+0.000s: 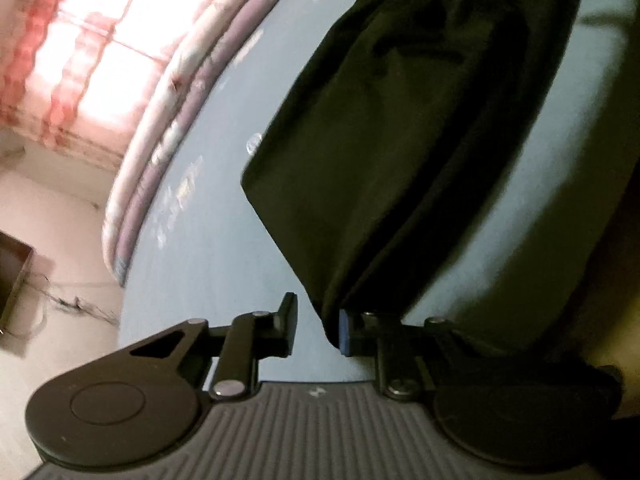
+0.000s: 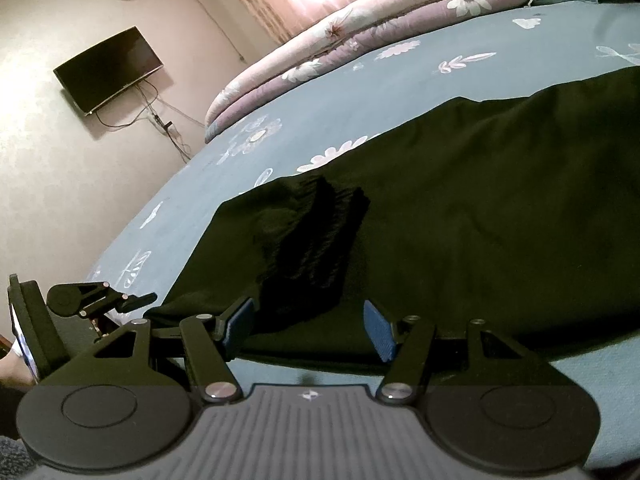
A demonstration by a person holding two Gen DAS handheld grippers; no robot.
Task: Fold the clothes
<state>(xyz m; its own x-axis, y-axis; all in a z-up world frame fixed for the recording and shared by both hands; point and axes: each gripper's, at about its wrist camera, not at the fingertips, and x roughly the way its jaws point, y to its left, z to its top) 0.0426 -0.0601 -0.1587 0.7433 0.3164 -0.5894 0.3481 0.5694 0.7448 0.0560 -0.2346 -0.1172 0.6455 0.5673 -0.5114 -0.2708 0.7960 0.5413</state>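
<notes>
Left wrist view is showing the left gripper point(image 1: 316, 330) with a gap between its jaws, the dark garment point(image 1: 400, 140) corner draping over one finger. The right gripper point(image 2: 308, 328) is gaping over the garment's near edge; blue bedsheet point(image 2: 340, 92) is lying bare beyond.

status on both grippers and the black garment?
Left gripper: jaws narrowed at black garment corner, gap showing, no clamp. Right gripper: open over near edge. Garment spread on blue bedsheet. Nothing in the way.
</notes>
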